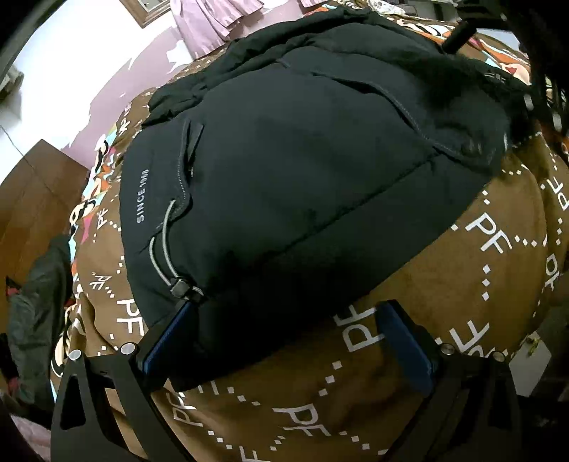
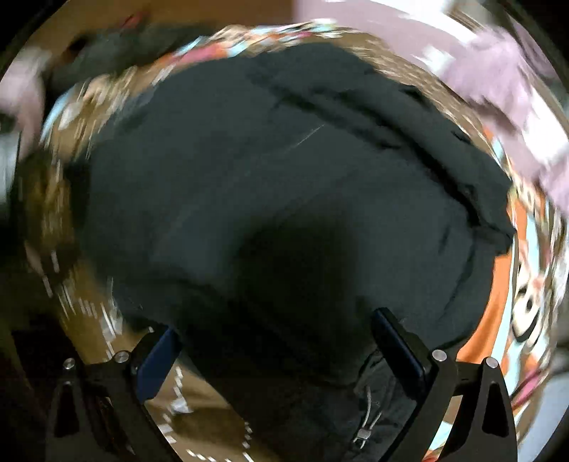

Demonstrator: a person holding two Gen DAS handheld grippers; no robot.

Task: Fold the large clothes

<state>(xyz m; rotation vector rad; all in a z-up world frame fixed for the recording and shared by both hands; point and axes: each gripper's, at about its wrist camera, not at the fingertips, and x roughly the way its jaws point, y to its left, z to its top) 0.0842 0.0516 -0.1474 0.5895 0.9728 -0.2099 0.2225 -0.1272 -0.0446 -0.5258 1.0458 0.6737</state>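
Lay spread on the brown "PF"-printed plush bed blanket (image 1: 444, 284): a bulky black padded jacket with grey drawcord (image 1: 302, 170), flat for folding. Stood open at the hem corner, the left tool (image 1: 284, 341), 1 blue pad against the cloth, likely readying a pinch. Hung open over the jacket, the right tool (image 2: 275, 352), gripping nothing; badly blurred there.

I see a brown bedspread printed with white "PF" letters and dotted diamonds (image 1: 444, 284), colourful along its far edge. Beyond that edge hangs pale lilac fabric (image 1: 209, 25) against a white wall (image 1: 71, 57); brown wooden flooring (image 1: 32, 199) lies left.
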